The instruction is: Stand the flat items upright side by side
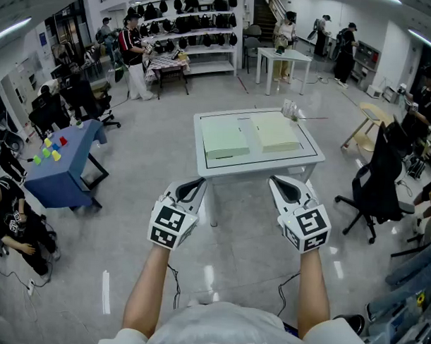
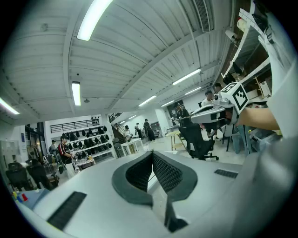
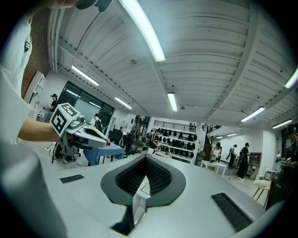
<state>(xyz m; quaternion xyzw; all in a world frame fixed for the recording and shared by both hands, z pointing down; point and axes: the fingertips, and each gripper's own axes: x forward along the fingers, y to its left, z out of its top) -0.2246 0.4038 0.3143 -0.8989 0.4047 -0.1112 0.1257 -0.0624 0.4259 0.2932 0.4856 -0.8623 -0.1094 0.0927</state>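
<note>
Two flat pale green items lie side by side on a small white table (image 1: 223,168) ahead of me: the left flat item (image 1: 224,139) and the right flat item (image 1: 275,132). My left gripper (image 1: 199,182) and my right gripper (image 1: 278,181) hover level in the air just short of the table's near edge, both shut with nothing held. In the left gripper view the left gripper (image 2: 152,153) has its jaws together, with the right gripper's marker cube (image 2: 238,96) at the right. In the right gripper view the right gripper (image 3: 146,156) is closed, empty.
A clear crumpled thing (image 1: 290,108) sits at the table's far right corner. A blue table (image 1: 64,159) with small coloured blocks stands left, a black office chair (image 1: 377,182) right, a wooden stool (image 1: 367,121) beyond it. Seated and standing people, shelves of bags (image 1: 187,22) at the back.
</note>
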